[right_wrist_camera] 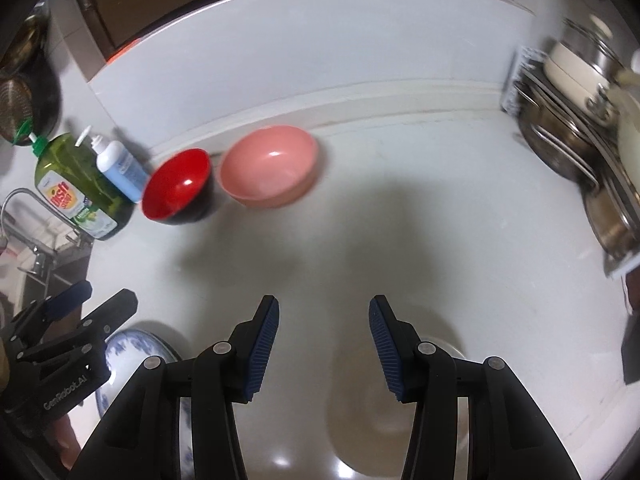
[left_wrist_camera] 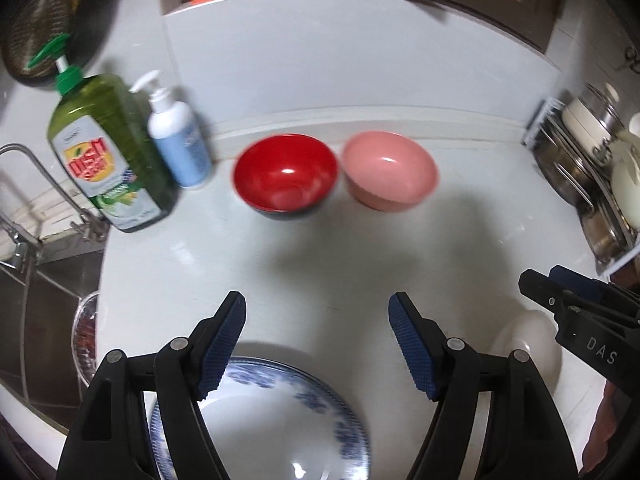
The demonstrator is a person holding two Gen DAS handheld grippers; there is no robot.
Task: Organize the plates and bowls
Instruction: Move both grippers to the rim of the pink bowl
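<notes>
A red bowl (left_wrist_camera: 285, 176) (right_wrist_camera: 176, 188) and a pink bowl (left_wrist_camera: 390, 174) (right_wrist_camera: 270, 170) stand side by side near the back wall. A blue-patterned white plate (left_wrist_camera: 280, 420) (right_wrist_camera: 128, 356) lies under my left gripper (left_wrist_camera: 316, 320), which is open and empty above it. A plain white plate (right_wrist_camera: 380, 412) (left_wrist_camera: 528, 344) lies under my right gripper (right_wrist_camera: 324, 320), also open and empty. Each gripper shows at the edge of the other view, the right one (left_wrist_camera: 560, 300) and the left one (right_wrist_camera: 92, 304).
A green dish soap bottle (left_wrist_camera: 108, 152) (right_wrist_camera: 76, 192) and a white pump bottle (left_wrist_camera: 180, 144) (right_wrist_camera: 120, 168) stand at the left. The sink and tap (left_wrist_camera: 36, 200) are beyond them. A rack of steel pots (left_wrist_camera: 592, 168) (right_wrist_camera: 580, 128) stands at the right on the white counter (left_wrist_camera: 320, 260).
</notes>
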